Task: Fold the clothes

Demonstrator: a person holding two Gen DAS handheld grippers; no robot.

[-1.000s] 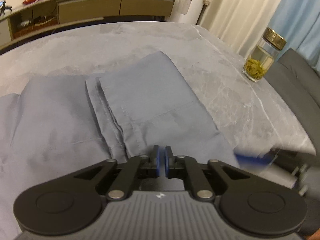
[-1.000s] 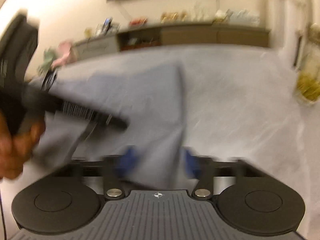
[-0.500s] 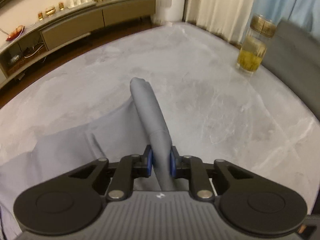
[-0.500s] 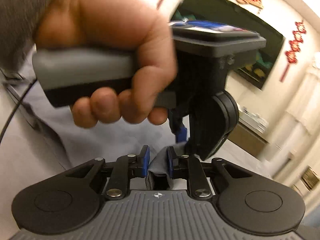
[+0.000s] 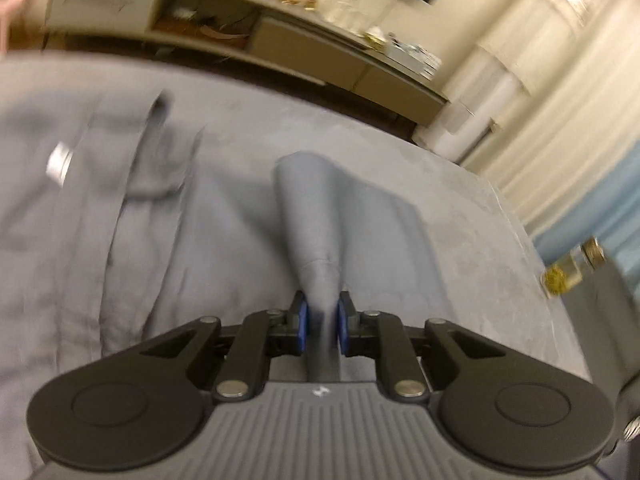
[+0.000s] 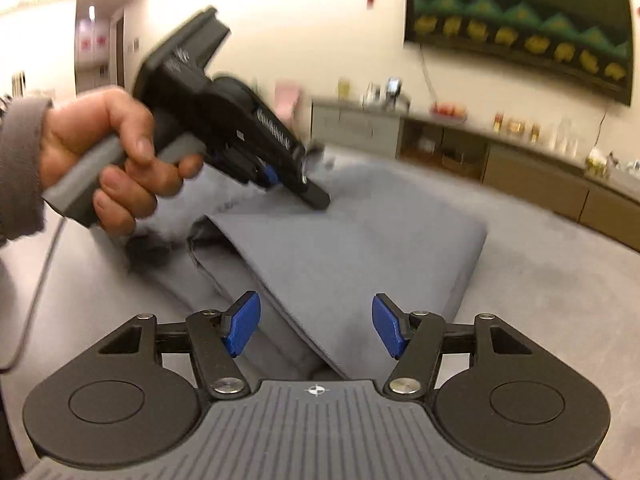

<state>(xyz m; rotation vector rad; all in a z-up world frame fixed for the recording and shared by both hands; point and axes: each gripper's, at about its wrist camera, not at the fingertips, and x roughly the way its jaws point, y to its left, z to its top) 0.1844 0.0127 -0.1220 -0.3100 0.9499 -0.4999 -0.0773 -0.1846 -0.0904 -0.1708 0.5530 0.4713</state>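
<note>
The left view is smeared by motion, so much of it is hard to read. The left gripper (image 5: 321, 326) is clamped on a raised ridge of the grey garment (image 5: 224, 240), its blue pads (image 5: 303, 322) pressing the cloth from both sides. The pinched fold stands up like a tent ahead of the fingers, and the rest of the garment lies spread over the grey table (image 5: 480, 232). Creases and a darker strip show in the cloth at upper left, but the blur hides what part of the garment they are. A pale bright patch (image 5: 59, 162) on the cloth there cannot be identified. A jar (image 5: 570, 270) with a gold lid sits near the table's right edge, blurred. The sideboard (image 5: 240, 36) behind holds small items too smeared to name.

In the right view the right gripper (image 6: 316, 330) is spread wide, its pads (image 6: 242, 330) apart with nothing between them, poised over the folded garment (image 6: 360, 260). The fold's lower layers are tucked under the top flap and mostly hidden. The left hand (image 6: 108, 152) grips the left gripper (image 6: 308, 188), whose tip meets the cloth's far edge; the contact itself is blurred. Small white marks on that tool's body are illegible. A dark picture (image 6: 520, 28) with green and yellow shapes hangs on the wall, cut off at the right. No writing can be read anywhere.
</note>
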